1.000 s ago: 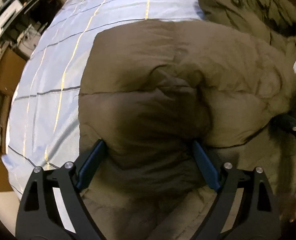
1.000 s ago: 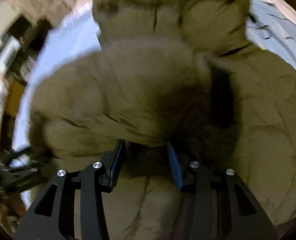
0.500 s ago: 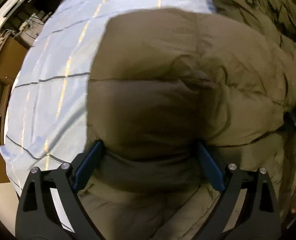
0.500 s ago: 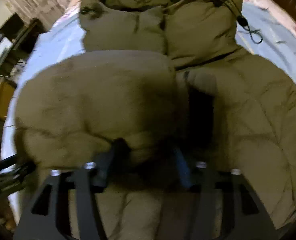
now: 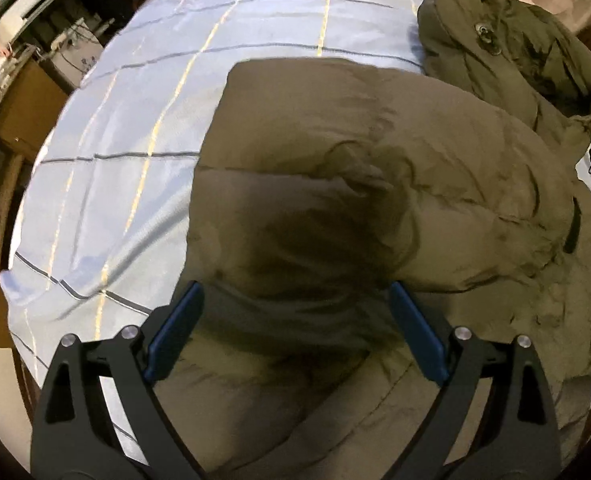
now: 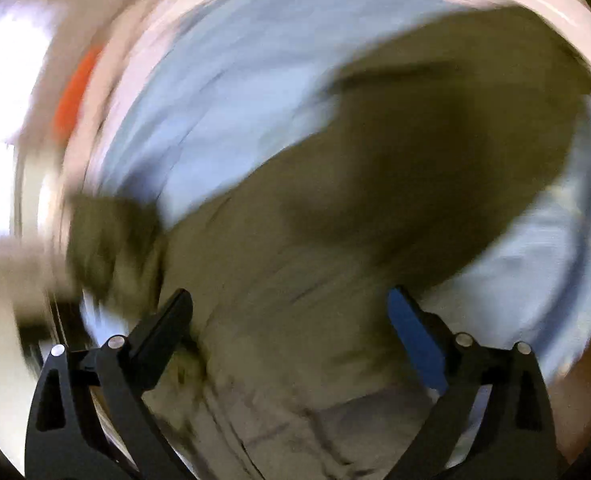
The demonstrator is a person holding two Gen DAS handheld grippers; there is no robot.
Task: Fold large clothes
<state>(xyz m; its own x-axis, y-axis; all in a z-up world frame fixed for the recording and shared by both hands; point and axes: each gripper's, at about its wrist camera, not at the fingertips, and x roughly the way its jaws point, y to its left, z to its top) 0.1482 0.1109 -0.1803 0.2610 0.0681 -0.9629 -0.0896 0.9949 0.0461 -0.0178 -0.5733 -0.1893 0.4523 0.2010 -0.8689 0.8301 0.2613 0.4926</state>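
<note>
Both views bulge like a fishbowl, with black corners. The left wrist view is fairly sharp in warm, dim light; a dark shadow sits mid-jacket [image 5: 335,216] and the blue sheet [image 5: 143,128] shines softly. The right wrist view is heavily smeared by motion, with white glare at its left edge.

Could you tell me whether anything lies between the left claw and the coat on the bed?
Nothing visible does. The left claw hangs open right over the olive coat, whose puffy fabric sits between its blue pads with nothing on top. The coat lies on the blue checked bedspread.
</note>
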